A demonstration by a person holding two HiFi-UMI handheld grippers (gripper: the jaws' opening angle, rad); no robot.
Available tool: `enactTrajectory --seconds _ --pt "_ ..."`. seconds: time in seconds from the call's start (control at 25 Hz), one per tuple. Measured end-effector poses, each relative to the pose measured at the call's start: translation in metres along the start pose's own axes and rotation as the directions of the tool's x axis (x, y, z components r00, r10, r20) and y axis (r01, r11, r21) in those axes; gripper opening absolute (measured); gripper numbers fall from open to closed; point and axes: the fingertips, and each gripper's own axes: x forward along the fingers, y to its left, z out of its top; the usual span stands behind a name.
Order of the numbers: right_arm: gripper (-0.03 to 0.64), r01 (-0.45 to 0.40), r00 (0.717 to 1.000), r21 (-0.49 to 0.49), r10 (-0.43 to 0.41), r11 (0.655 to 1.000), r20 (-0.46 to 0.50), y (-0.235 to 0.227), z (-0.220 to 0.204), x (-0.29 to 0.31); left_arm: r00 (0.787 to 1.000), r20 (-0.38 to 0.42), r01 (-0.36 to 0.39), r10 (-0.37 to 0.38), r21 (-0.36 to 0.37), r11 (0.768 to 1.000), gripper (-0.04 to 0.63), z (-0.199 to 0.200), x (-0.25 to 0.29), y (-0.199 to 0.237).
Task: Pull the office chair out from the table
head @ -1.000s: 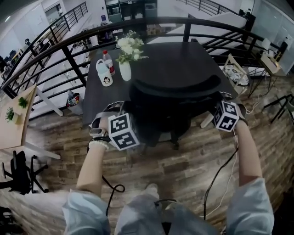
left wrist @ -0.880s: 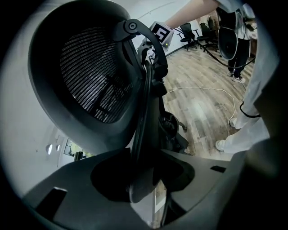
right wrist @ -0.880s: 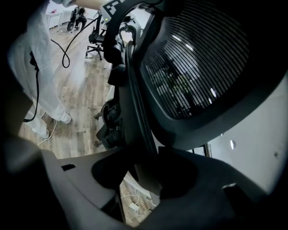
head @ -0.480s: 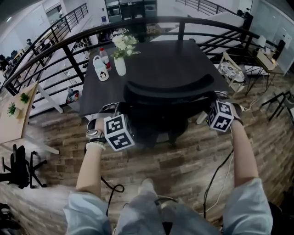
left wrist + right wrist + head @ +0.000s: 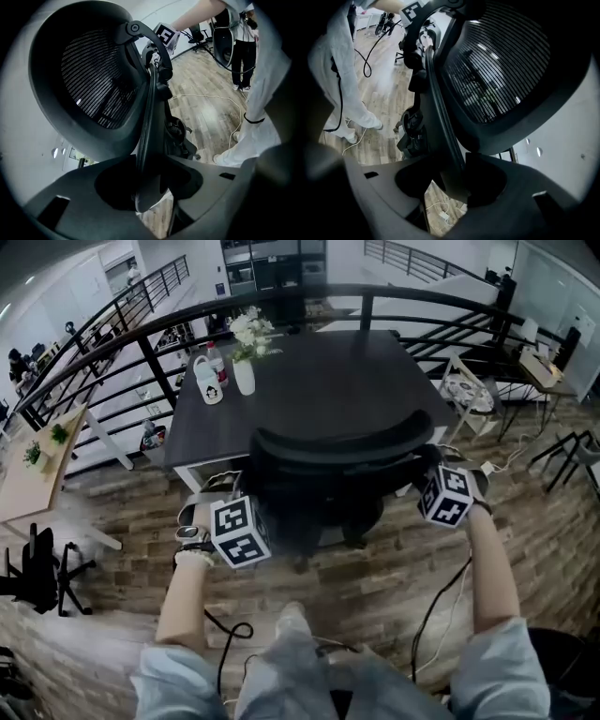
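A black office chair (image 5: 337, 460) with a mesh back stands at the near edge of the dark table (image 5: 319, 381). My left gripper (image 5: 255, 498) clamps the left edge of the chair's back. My right gripper (image 5: 424, 468) clamps the right edge. In the left gripper view the back's rim (image 5: 145, 140) runs between the jaws of the left gripper (image 5: 150, 187). In the right gripper view the rim (image 5: 443, 126) sits between the jaws of the right gripper (image 5: 454, 183), which have just been opening a little while still around it.
A vase of white flowers (image 5: 244, 371), a white jug (image 5: 207, 381) and a bottle (image 5: 217, 357) stand on the table's far left corner. A black railing (image 5: 141, 343) curves behind. Cables (image 5: 441, 606) trail on the wooden floor. Another chair (image 5: 37, 577) stands at the left.
Both grippers and the chair have moved toward me, away from the table. The chair's back now sits nearer the table's front edge and more tabletop shows beyond it.
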Motion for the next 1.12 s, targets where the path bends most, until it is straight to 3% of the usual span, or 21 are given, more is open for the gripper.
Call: enactTrajectory --seconds 0.32,1.12 --pt "0.205 0.03 1.0 -0.008 -0.03 1.0 0.004 0.041 -0.017 -0.047 0.999 0.007 -0.038 0.038 -0.005 0.999 0.174 0.019 -0.037 -0.046" --pt "0.207 0.093 0.996 -0.021 -0.093 0.995 0.013 0.122 -0.043 -0.135 0.998 0.024 -0.05 0.05 0.001 0.999 0.179 0.048 -0.108 -0.138"
